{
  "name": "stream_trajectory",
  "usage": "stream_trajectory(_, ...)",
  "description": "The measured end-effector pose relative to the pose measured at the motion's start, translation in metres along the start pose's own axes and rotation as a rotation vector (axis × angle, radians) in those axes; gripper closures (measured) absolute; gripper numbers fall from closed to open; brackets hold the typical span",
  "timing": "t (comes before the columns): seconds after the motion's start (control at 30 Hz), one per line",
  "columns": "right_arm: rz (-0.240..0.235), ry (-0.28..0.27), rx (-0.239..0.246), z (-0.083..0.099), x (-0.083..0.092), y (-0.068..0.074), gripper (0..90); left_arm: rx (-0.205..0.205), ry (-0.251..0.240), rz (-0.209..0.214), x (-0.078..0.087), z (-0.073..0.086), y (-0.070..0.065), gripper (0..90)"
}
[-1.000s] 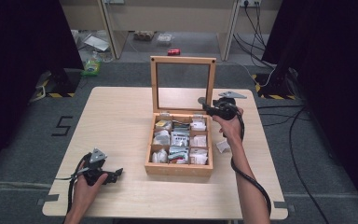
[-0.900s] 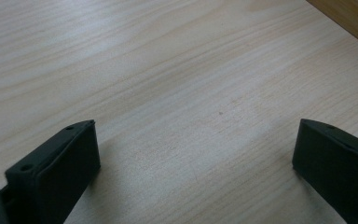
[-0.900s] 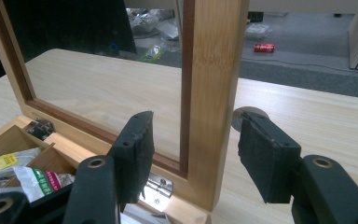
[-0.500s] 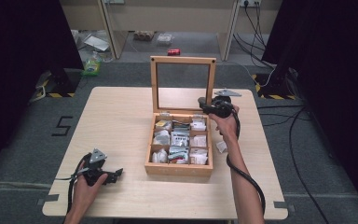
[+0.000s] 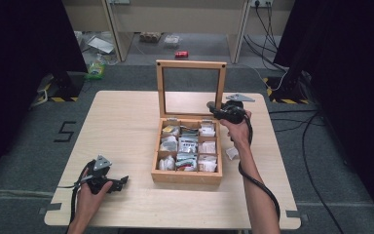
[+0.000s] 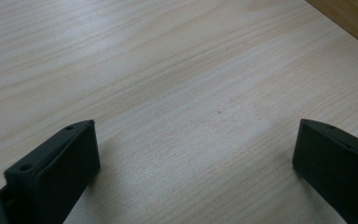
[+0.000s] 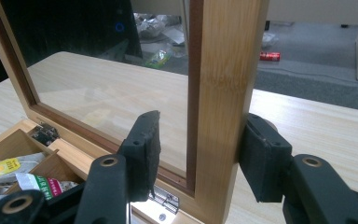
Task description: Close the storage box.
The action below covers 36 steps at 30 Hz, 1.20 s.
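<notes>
Lid (image 7: 223, 93) of the wooden box (image 5: 187, 176), upright at frame centre on the tabletop (image 5: 121, 122), looks stiff, light and hinged, its pane fragile, so my right hand-held gripper (image 7: 198, 149), jaws just closing around its right frame rail, takes wood, while my left hand-held gripper (image 6: 193, 154) rests wide, empty.

High view: I look from above my side of the table (image 5: 126, 126), forward and down, far enough to take in the whole top and the floor beyond.
Left gripper view: my camera rides the left gripper (image 6: 191, 158), aimed low along its jaws, very near the bare tabletop; a box corner sits at top right.
Right gripper view: it rides the right gripper (image 7: 198, 149), nearly level, close up on the raised lid frame (image 7: 223, 93).
Shared: the high and right gripper views both take in the wooden box (image 5: 187, 175), its lid and the red can on the floor (image 5: 181, 54).
</notes>
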State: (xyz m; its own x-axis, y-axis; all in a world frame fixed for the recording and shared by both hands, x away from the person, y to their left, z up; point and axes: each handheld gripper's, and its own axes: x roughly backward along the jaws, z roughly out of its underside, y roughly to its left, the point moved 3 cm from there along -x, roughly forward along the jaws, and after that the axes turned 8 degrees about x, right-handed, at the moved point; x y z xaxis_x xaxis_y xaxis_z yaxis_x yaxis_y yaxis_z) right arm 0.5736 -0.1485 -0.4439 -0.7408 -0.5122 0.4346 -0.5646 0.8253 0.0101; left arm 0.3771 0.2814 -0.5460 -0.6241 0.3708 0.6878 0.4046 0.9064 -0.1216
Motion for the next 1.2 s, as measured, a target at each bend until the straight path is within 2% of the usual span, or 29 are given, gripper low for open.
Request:
stream_trajectory(0.13, -0.004, -0.019, -0.01, 0.001, 0.004, 0.0, 54.3, 0.0, 0.0, 0.0, 0.0, 0.0, 0.0, 0.0)
stream_trajectory(0.33, -0.018, -0.041, 0.006, 0.003, 0.009, 0.001, 55.1, 0.0, 0.0, 0.001, 0.0, 0.0, 0.0, 0.0)
stream_trajectory(0.73, -0.029, -0.051, 0.022, 0.005, 0.021, 0.007, 52.8, 0.0, 0.0, 0.0, 0.0, 0.0, 0.0, 0.0)
stream_trajectory(1.1, -0.043, -0.068, -0.008, 0.005, 0.031, 0.008, 52.6, -0.001, -0.001, -0.001, 0.0, 0.0, 0.0, 0.0)
stream_trajectory(1.2, -0.04, -0.065, 0.011, 0.003, 0.033, 0.01, 52.2, -0.001, -0.002, -0.001, 0.0, 0.0, 0.0, 0.0)
